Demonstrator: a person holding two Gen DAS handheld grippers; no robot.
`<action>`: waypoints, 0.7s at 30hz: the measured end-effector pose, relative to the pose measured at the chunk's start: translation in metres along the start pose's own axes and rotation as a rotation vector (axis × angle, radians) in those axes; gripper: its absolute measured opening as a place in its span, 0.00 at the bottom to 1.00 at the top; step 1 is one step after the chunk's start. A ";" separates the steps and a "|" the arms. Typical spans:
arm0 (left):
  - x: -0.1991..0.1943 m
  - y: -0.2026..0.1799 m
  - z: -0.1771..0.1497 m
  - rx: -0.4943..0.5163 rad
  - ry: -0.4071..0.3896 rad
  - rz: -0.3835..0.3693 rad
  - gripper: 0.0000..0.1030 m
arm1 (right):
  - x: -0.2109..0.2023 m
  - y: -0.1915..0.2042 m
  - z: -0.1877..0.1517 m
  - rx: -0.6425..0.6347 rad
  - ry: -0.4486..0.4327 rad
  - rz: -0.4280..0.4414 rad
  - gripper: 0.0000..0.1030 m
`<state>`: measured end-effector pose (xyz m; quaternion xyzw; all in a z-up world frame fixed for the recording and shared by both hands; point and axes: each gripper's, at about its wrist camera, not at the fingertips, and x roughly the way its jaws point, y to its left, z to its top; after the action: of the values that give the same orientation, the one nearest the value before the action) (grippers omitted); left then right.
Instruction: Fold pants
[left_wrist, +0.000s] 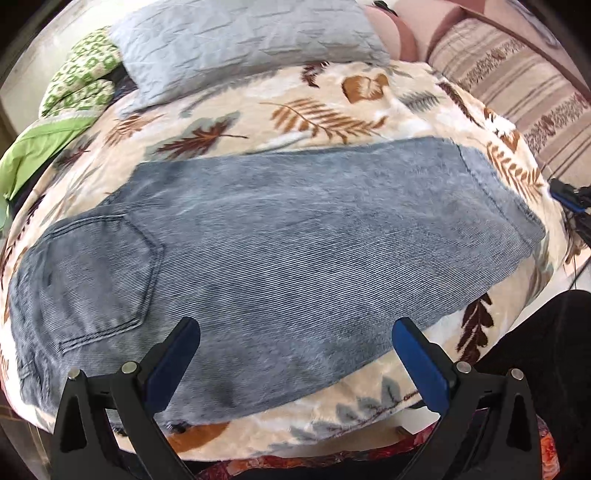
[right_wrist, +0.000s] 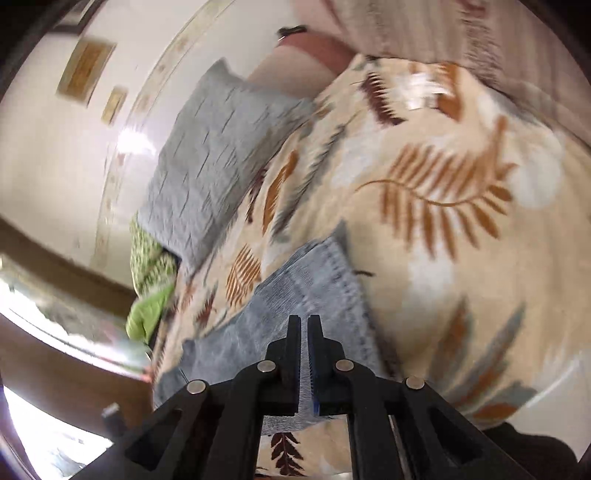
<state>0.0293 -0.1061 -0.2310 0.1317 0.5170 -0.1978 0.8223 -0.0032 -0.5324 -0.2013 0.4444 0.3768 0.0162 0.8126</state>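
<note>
Across the leaf-print blanket (left_wrist: 332, 110) on the bed we've got the grey-blue corduroy pants (left_wrist: 277, 236) lying flat, already doubled leg over leg, back pocket (left_wrist: 99, 273) up. Soft, floppy, a bit heavy we'd guess, so pinch them at hems and corners. Our right gripper (right_wrist: 303, 323) has its fingers clamped on a pants edge near the cuff, fabric showing between them. Our left gripper (left_wrist: 295, 332) hangs over the middle, fingers spread wide, holding nothing. Grey pillow (left_wrist: 251, 40) sits behind.
</note>
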 end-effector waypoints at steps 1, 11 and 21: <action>0.007 -0.001 0.000 0.007 0.021 0.006 1.00 | -0.005 -0.006 0.001 0.031 -0.008 0.012 0.10; 0.013 0.027 -0.004 -0.075 0.049 0.033 1.00 | 0.007 -0.036 -0.027 0.244 0.071 0.067 0.74; 0.005 0.045 -0.003 -0.148 0.015 -0.006 1.00 | 0.045 -0.040 -0.040 0.284 0.106 0.017 0.74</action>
<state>0.0498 -0.0660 -0.2361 0.0706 0.5366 -0.1605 0.8254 -0.0080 -0.5120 -0.2707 0.5563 0.4139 -0.0070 0.7205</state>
